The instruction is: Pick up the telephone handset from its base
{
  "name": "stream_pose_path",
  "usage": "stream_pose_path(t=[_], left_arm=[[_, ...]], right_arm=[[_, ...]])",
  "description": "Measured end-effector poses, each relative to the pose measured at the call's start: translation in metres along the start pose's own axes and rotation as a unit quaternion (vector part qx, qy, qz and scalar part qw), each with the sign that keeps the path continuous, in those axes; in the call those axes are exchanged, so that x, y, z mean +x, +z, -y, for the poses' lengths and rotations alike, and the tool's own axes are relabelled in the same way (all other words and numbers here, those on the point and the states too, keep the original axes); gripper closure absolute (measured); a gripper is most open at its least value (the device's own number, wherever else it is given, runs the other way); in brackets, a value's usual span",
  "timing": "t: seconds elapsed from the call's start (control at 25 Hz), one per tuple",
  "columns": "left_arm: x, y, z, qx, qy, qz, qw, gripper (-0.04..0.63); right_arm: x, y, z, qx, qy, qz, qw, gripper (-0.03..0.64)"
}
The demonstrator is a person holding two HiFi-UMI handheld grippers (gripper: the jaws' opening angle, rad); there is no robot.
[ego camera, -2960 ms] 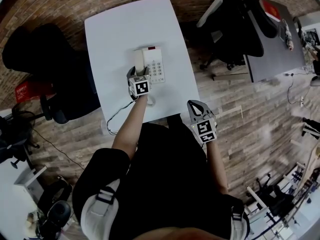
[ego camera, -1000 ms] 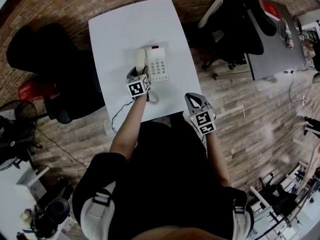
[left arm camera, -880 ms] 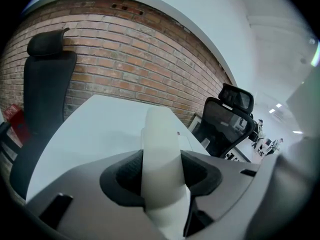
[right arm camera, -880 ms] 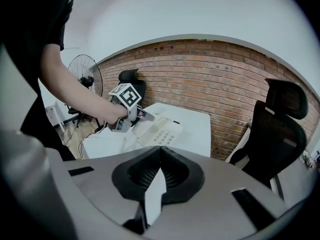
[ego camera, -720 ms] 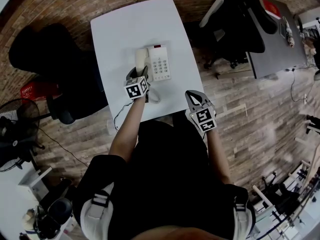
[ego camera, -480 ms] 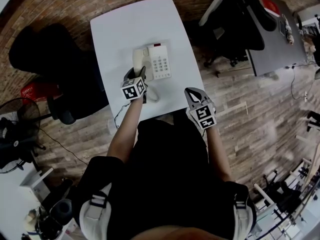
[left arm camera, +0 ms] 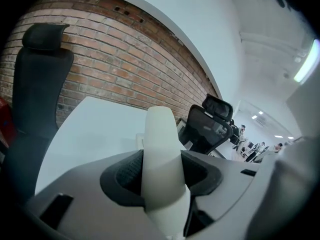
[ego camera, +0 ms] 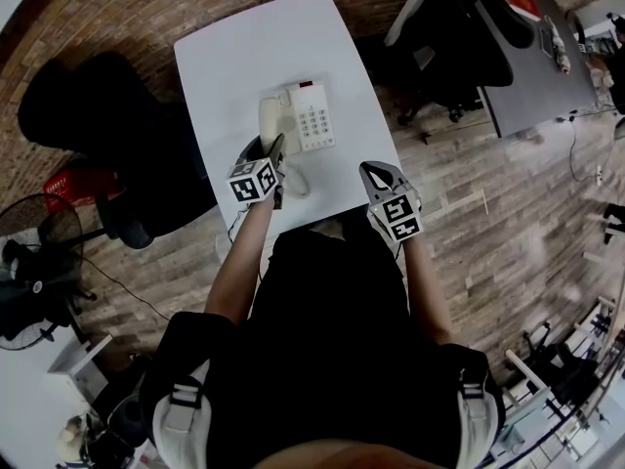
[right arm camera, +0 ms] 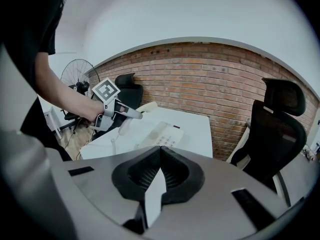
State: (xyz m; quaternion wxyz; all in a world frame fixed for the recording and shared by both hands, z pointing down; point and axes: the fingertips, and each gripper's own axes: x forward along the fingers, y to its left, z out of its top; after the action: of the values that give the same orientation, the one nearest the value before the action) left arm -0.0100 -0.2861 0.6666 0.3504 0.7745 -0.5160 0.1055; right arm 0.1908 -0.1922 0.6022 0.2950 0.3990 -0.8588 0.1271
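Observation:
The cream telephone handset (ego camera: 269, 123) is clamped between the jaws of my left gripper (ego camera: 272, 150), its near end raised beside the phone base (ego camera: 312, 117). In the left gripper view the handset (left arm camera: 160, 129) stands up between the dark pads of the left gripper (left arm camera: 162, 165). Off the table's near right edge hangs my right gripper (ego camera: 382, 176), shut with nothing in it. The right gripper view shows the closed right gripper (right arm camera: 160, 159), and beyond it the left gripper (right arm camera: 131, 114), the handset (right arm camera: 146, 106) and the keypad base (right arm camera: 162, 133).
The phone sits on a white table (ego camera: 254, 42) against a brick wall. A cord (ego camera: 294, 184) trails from the handset toward the near table edge. Black office chairs stand at the left (ego camera: 88, 106) and the right (ego camera: 454, 37). A fan (ego camera: 39, 252) stands on the floor at left.
My left gripper has risen and drawn back toward me with the handset in it. The right gripper has hardly moved.

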Motion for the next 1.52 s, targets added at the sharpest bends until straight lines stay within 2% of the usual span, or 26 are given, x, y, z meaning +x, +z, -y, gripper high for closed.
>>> stream_pose_path(t=[0.24, 0.76, 1.04, 1.52], left_arm=[[-0.015, 0.002, 0.013, -0.001, -0.044, 0.006, 0.999, 0.379], [-0.049, -0.001, 0.018, -0.045, -0.11, 0.022, 0.9927, 0.379], [-0.061, -0.002, 0.026, -0.07, -0.177, 0.036, 0.981, 0.379], [-0.077, 0.002, 0.03, -0.063, -0.236, 0.022, 0.9694, 0.379]], right_arm=[[0.002, 0.002, -0.005, -0.006, -0.005, 0.001, 1.0, 0.62], [0.002, 0.008, -0.02, -0.002, -0.017, 0.006, 1.0, 0.62], [0.003, 0.011, -0.032, 0.001, -0.025, 0.011, 1.0, 0.62], [0.004, 0.013, -0.052, 0.016, -0.049, 0.022, 0.998, 0.62]])
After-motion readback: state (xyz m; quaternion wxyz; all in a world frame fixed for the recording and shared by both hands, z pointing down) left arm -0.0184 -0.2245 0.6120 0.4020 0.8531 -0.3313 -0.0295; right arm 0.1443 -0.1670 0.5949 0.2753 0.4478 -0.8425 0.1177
